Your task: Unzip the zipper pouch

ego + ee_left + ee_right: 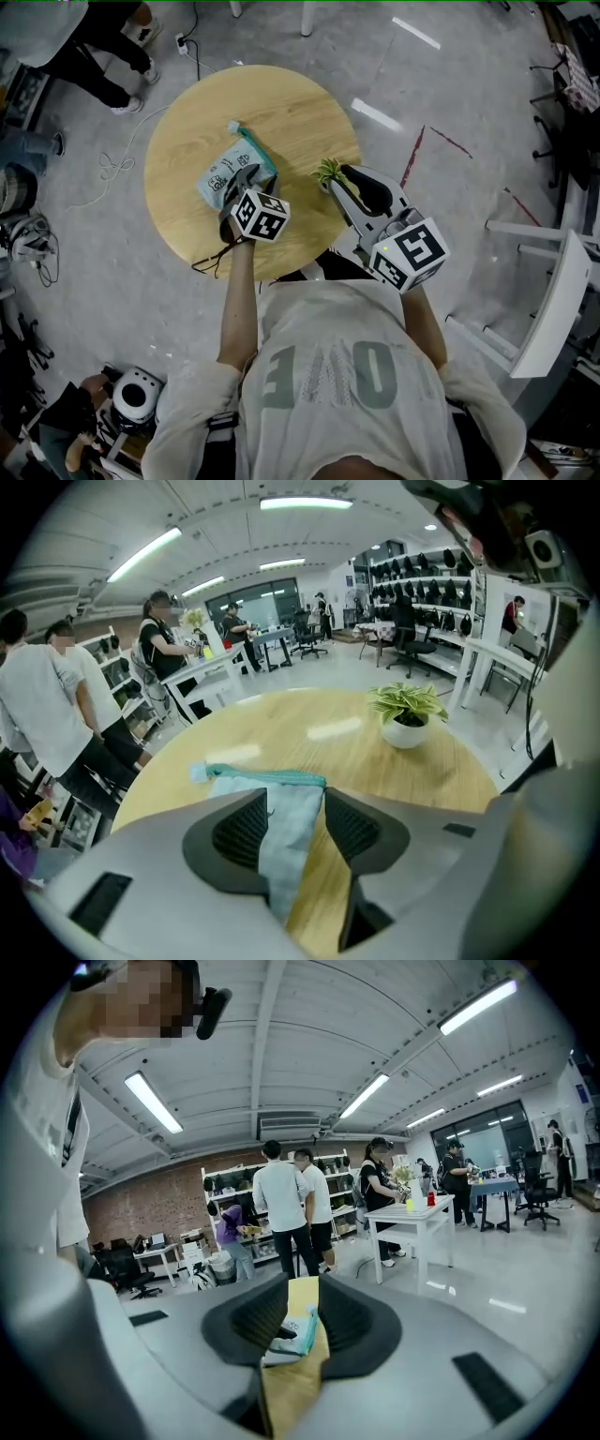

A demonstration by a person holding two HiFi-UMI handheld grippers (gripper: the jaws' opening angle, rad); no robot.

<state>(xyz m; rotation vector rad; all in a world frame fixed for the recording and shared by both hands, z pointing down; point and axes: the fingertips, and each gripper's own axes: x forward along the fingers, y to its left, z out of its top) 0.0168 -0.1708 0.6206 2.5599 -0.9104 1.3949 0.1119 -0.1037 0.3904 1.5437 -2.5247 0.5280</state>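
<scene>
We see the zipper pouch lying flat on the round wooden worktop, a little left of its middle. It is a pale blue-grey pouch with a teal zip band along one edge; in the left gripper view that band runs across the far edge of the pouch.

The left hand-held gripper is tilted steeply down over the near end of the pouch. Its jaws stand about half open, one on each side of the fabric. The left pad lies close beside the cloth, while bare wood shows between the cloth and the right pad, so we see no grip on the pouch.

The right hand-held gripper hangs over the right side of the worktop, well apart from the pouch and pointing towards it. Its jaws are partly open with nothing held between them. Through their gap we see a strip of worktop and the pouch farther off.

A small potted plant stands on the worktop just beside the tips of the right hand-held gripper. From the left gripper view it sits on the far right.
</scene>
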